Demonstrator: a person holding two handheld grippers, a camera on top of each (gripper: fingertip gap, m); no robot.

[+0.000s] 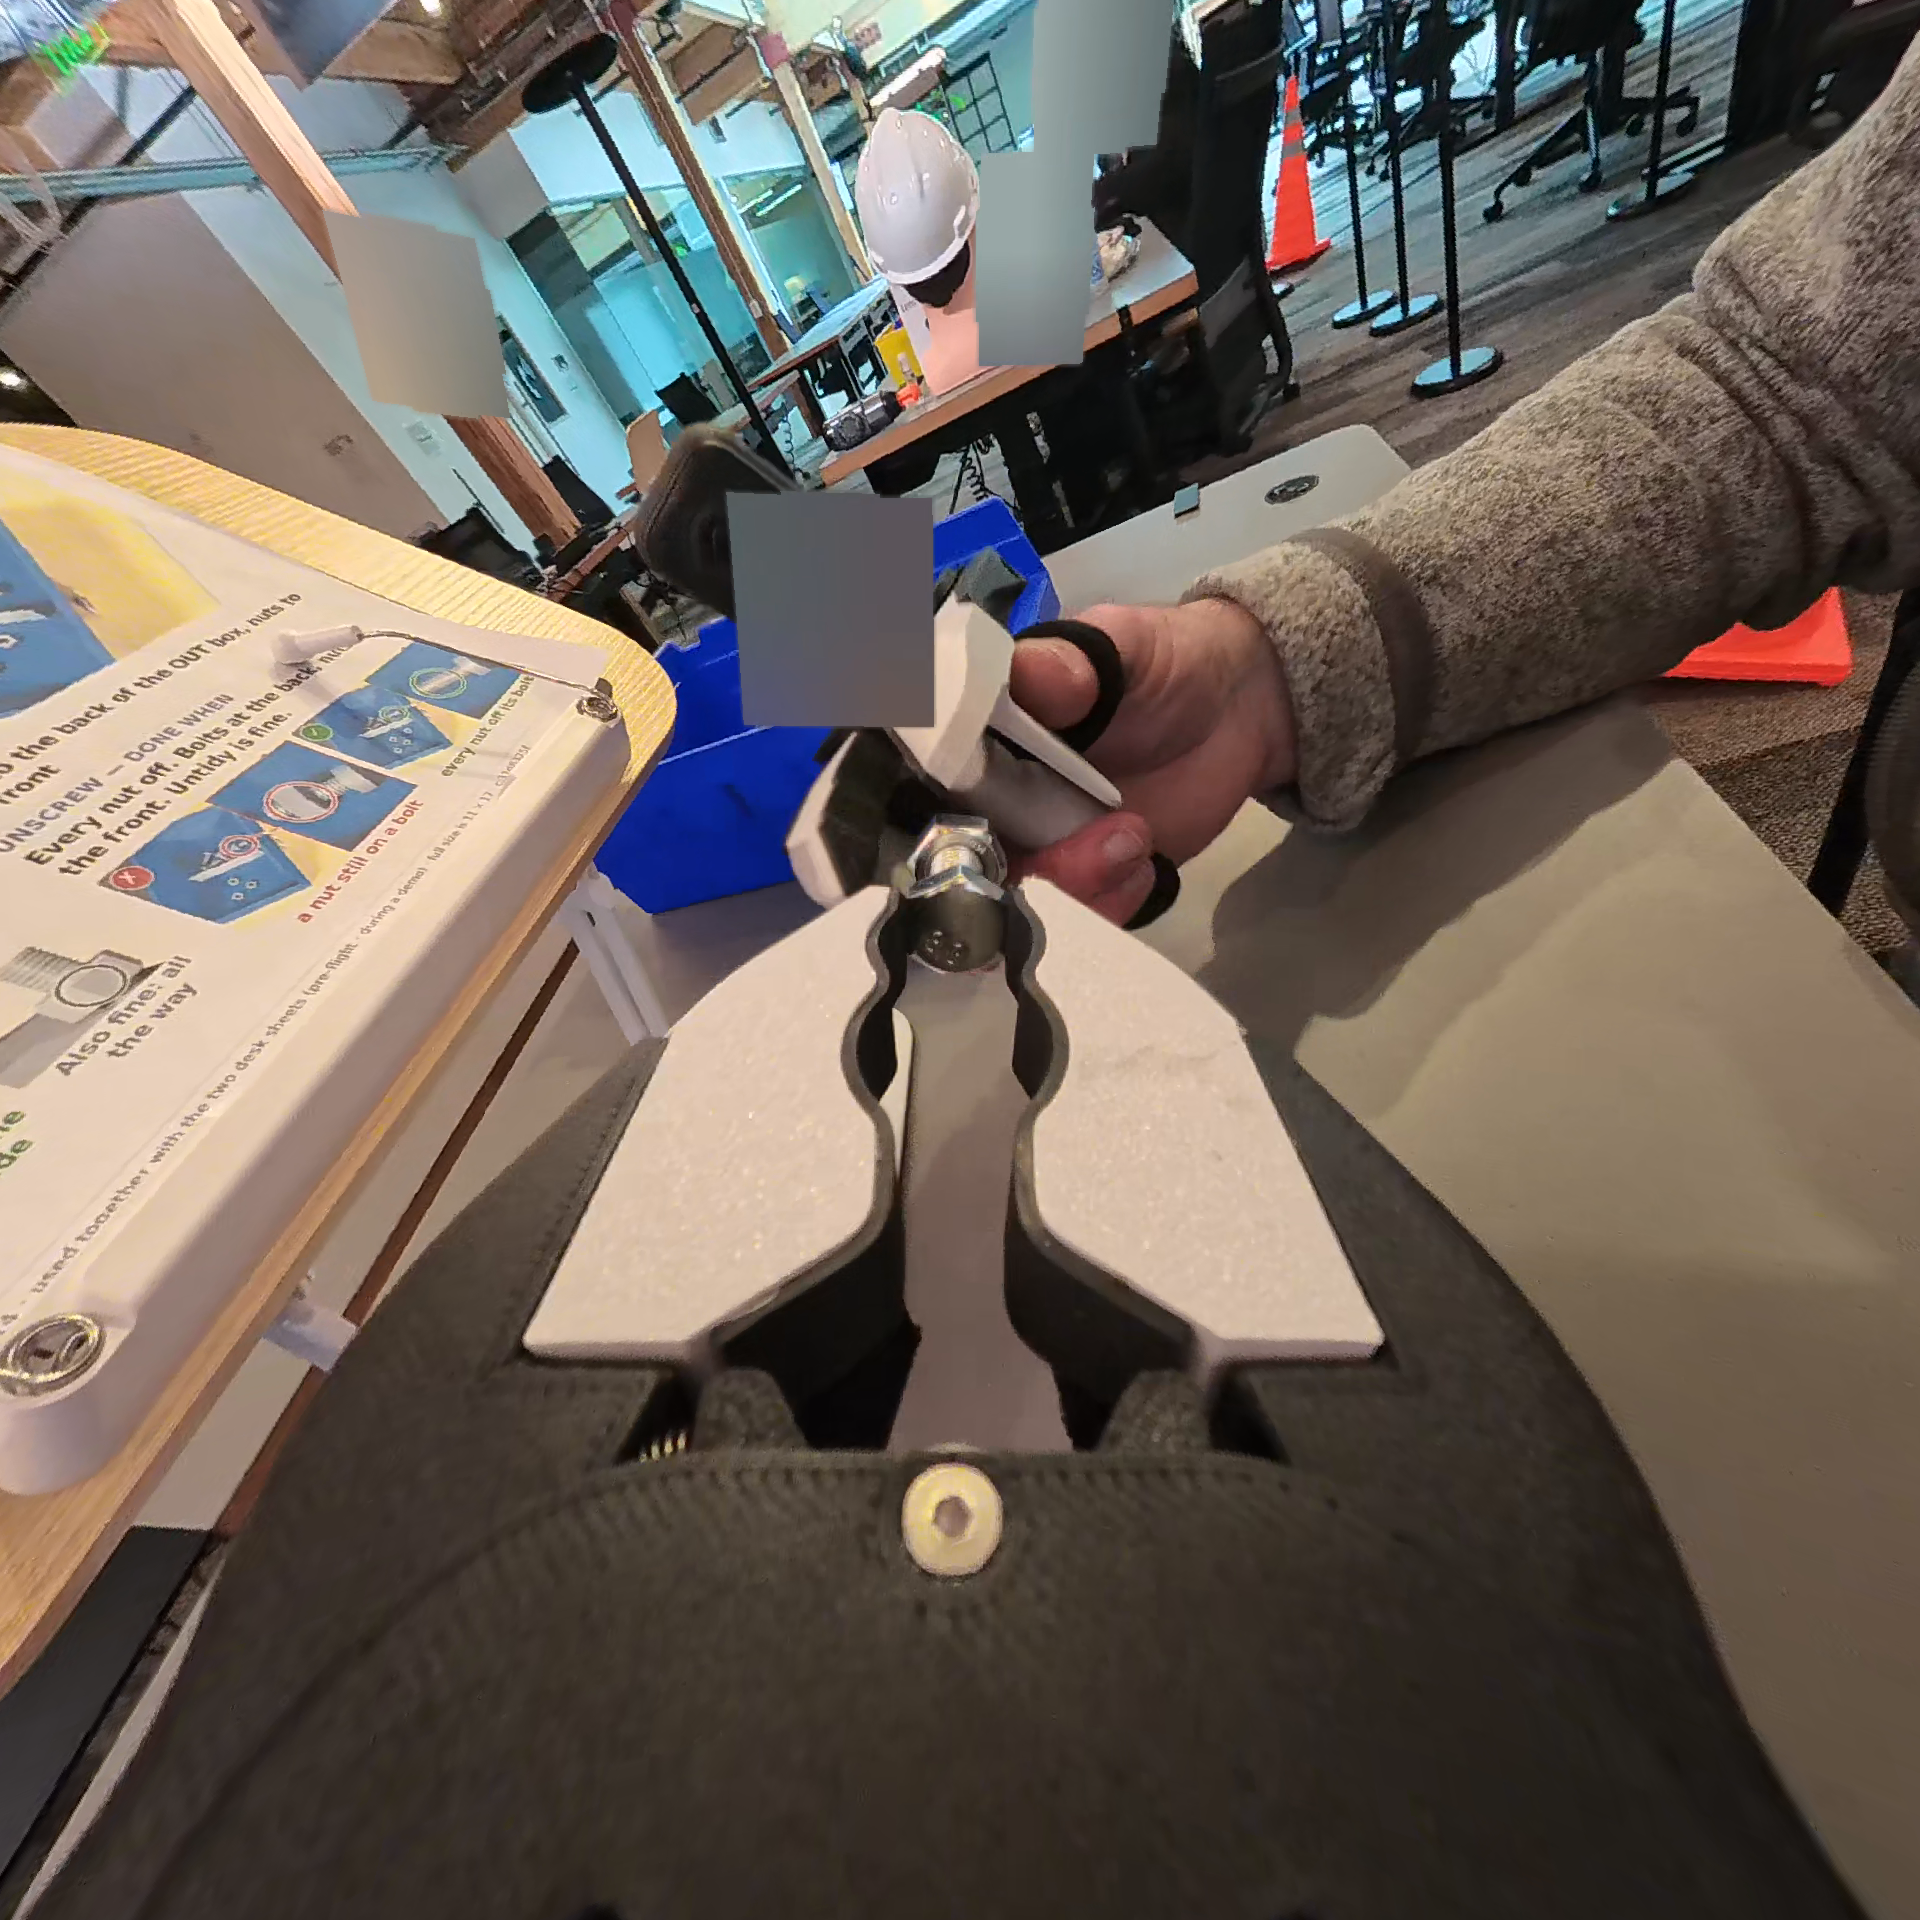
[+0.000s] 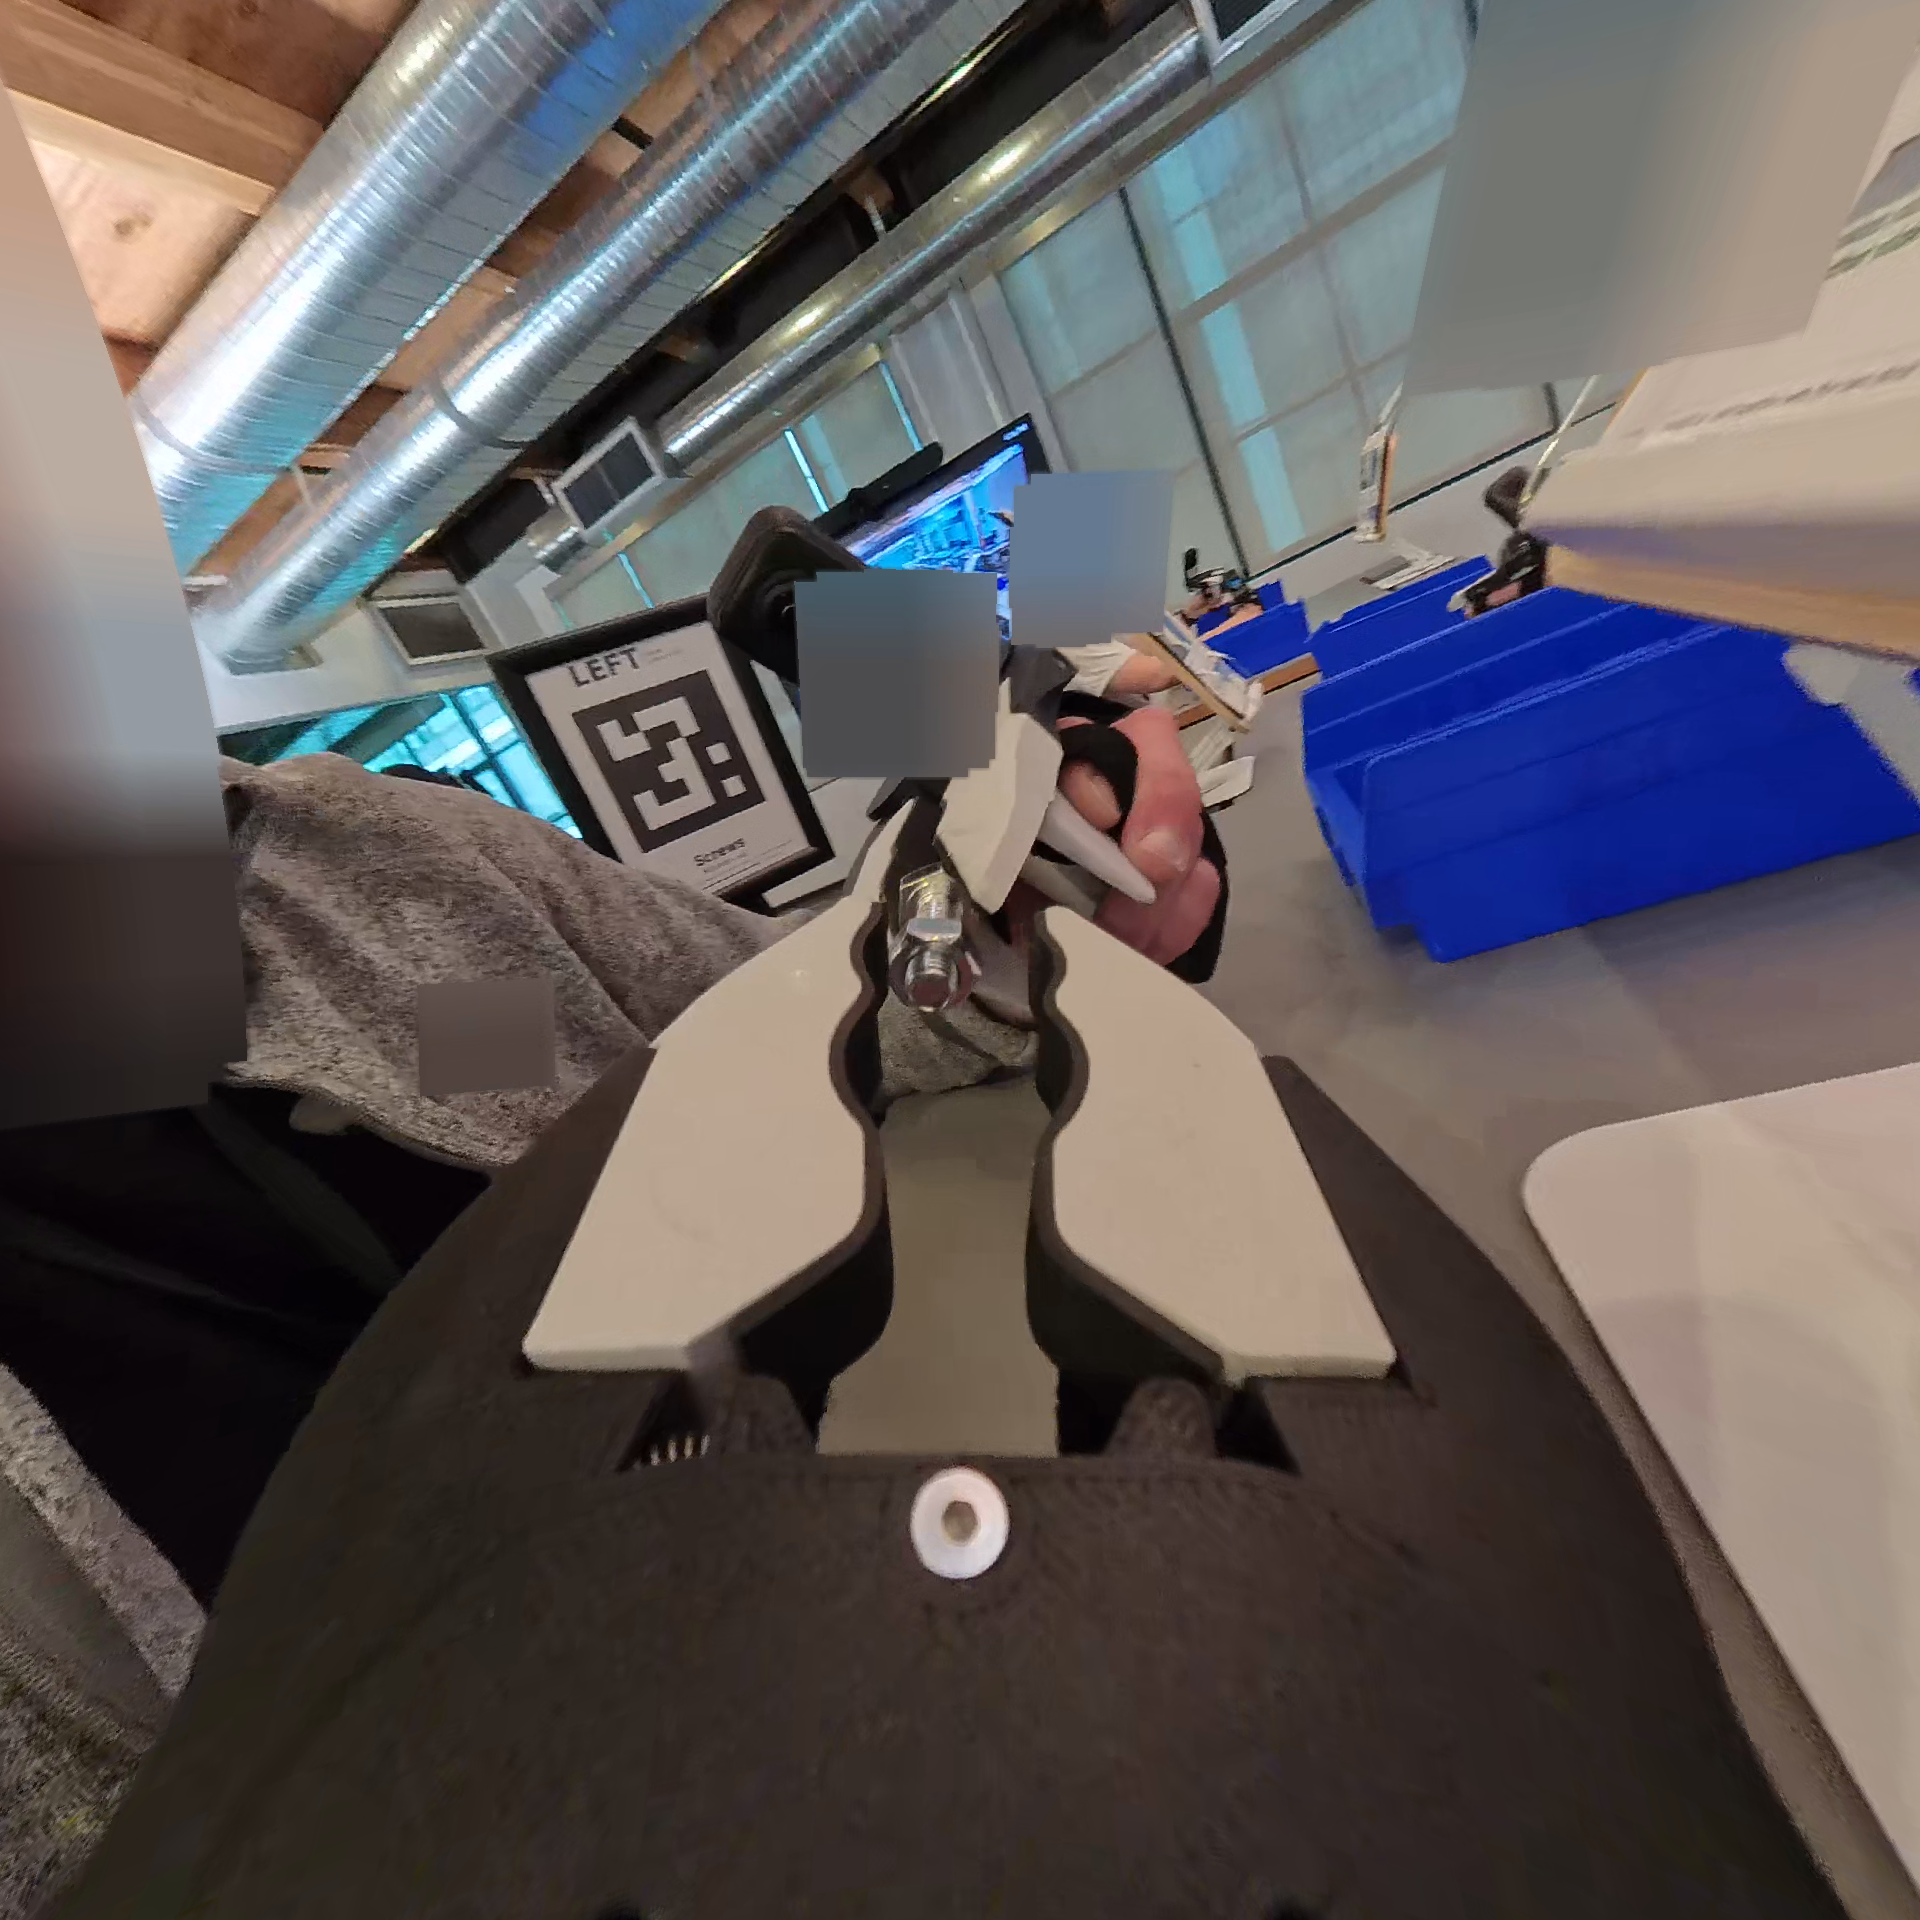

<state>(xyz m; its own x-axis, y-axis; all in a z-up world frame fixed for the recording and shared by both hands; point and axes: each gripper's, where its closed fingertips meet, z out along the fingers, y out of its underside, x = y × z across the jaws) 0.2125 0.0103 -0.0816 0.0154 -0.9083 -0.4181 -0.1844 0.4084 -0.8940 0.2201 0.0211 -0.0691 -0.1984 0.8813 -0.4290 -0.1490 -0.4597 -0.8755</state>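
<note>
The left claw [image 1: 951, 935] is clenched on a bolt's [image 1: 948, 940] head, while the right claw [image 2: 961, 961] stands released around the nut [image 2: 928, 956] on that bolt, above the tabletop [image 1: 1558, 1039].

One bolt [image 1: 948, 940] carrying two nuts [image 1: 954, 842], two grippers [image 1: 954, 935] meeting, two hands [image 1: 1164, 748] gripping, several blue bins [image 2: 1621, 790] sitting on one worktop [image 1: 1558, 1039]

**Bright steel, matt plastic, soft fleece**

The bolt [image 1: 951, 914] between the left gripper [image 1: 951, 935] tips is bright, shiny metal, as is its nut [image 2: 928, 951] at the right gripper [image 2: 961, 961]. Both grippers' fingers [image 1: 1122, 1122] look matt, grainy white plastic on a ribbed black body. Right of them, the sleeve [image 1: 1558, 582] is fuzzy grey fleece. To the left, the board [image 1: 582, 831] edge is pale wood, and the bin [image 1: 717, 810] beyond is glossy blue plastic.
</note>
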